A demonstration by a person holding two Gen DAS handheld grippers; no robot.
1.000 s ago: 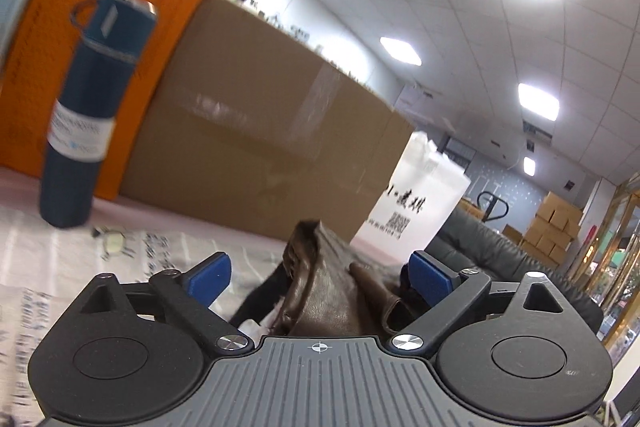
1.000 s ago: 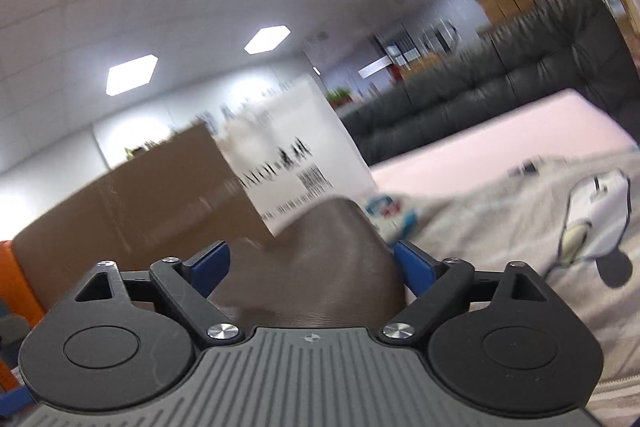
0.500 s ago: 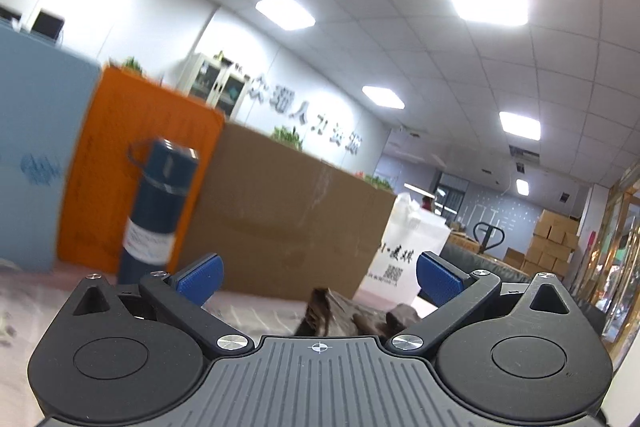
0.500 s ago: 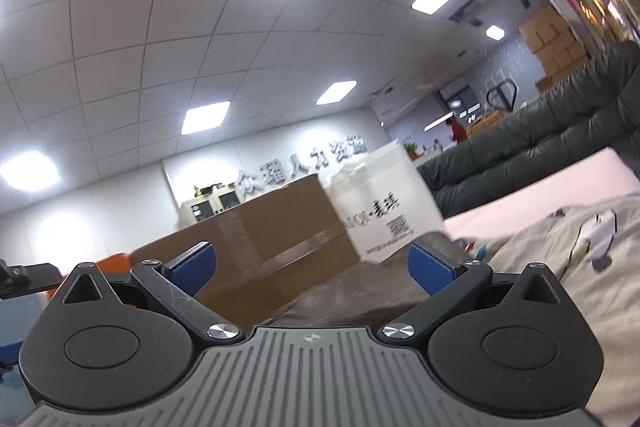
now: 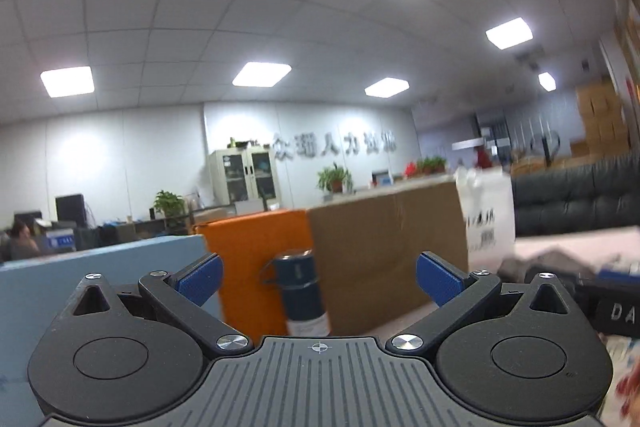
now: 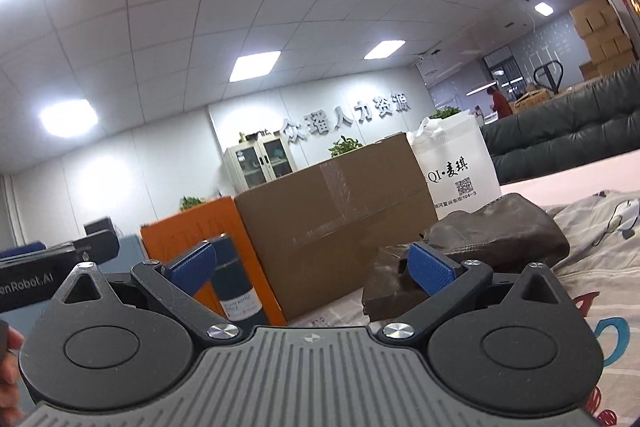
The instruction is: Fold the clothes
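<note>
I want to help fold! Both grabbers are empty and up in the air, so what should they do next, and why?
Probably lower the right gripper toward the brown garment. Its jaws are wide open with nothing between them, and the garment lies bunched on the table to its right. The left gripper is also open and empty.

Flask [image 6: 236, 291] left of garment [image 6: 492, 235]

Your right gripper [image 6: 312, 269] showed matt black plastic arms, blue finely ribbed pads, bright metal screw heads. At two o'clock lay the brown garment [image 6: 496, 231], leathery with a dull sheen, creased. The cardboard box [image 6: 336, 219] at twelve looked matt brown, crossed by glossy clear tape. The white bag [image 6: 460, 171] looked smooth, faintly translucent. In your left view, the dark blue flask [image 5: 304, 291] at twelve appeared smooth, satin-finished, with a paper label.
</note>
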